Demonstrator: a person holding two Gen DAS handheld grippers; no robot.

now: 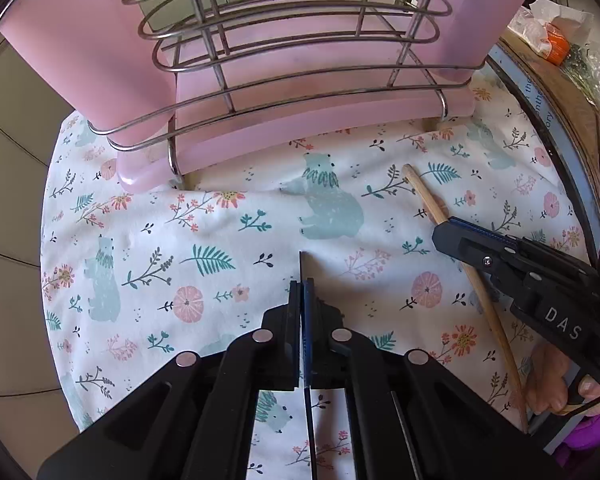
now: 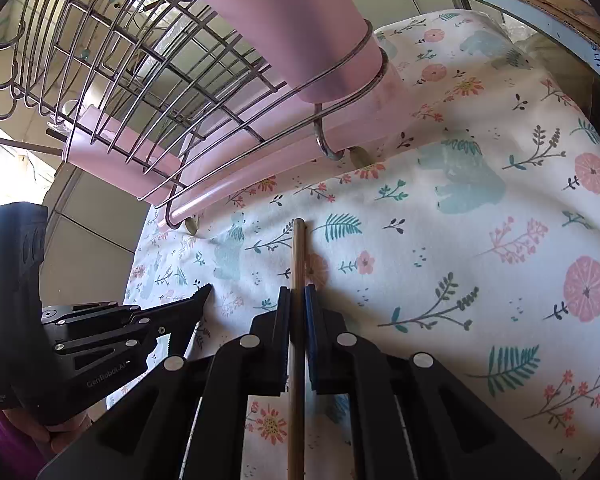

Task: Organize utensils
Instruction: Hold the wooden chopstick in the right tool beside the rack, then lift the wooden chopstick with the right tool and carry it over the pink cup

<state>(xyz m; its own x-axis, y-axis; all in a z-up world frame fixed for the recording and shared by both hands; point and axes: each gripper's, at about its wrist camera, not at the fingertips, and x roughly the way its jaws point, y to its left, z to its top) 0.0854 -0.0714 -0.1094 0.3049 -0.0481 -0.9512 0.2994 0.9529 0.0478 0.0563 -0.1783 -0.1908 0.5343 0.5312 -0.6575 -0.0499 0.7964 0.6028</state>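
My left gripper (image 1: pixel 302 286) is shut on a thin dark flat utensil (image 1: pixel 301 266), seen edge-on, held above the floral cloth (image 1: pixel 204 240); which utensil it is I cannot tell. My right gripper (image 2: pixel 298 294) is shut on a wooden chopstick (image 2: pixel 299 248), whose tip points toward the rack. In the left wrist view the chopstick (image 1: pixel 424 196) and the right gripper (image 1: pixel 456 232) are at the right. The left gripper (image 2: pixel 198 298) shows at the left of the right wrist view. A wire dish rack (image 1: pixel 292 40) with pink utensil cups (image 1: pixel 80 40) stands just ahead.
The rack sits on a pink drip tray (image 1: pixel 320 128) at the cloth's far edge. A cardboard box (image 1: pixel 560 92) with plastic bags (image 1: pixel 552 28) lies to the right. A hand (image 1: pixel 552 380) holds the right gripper.
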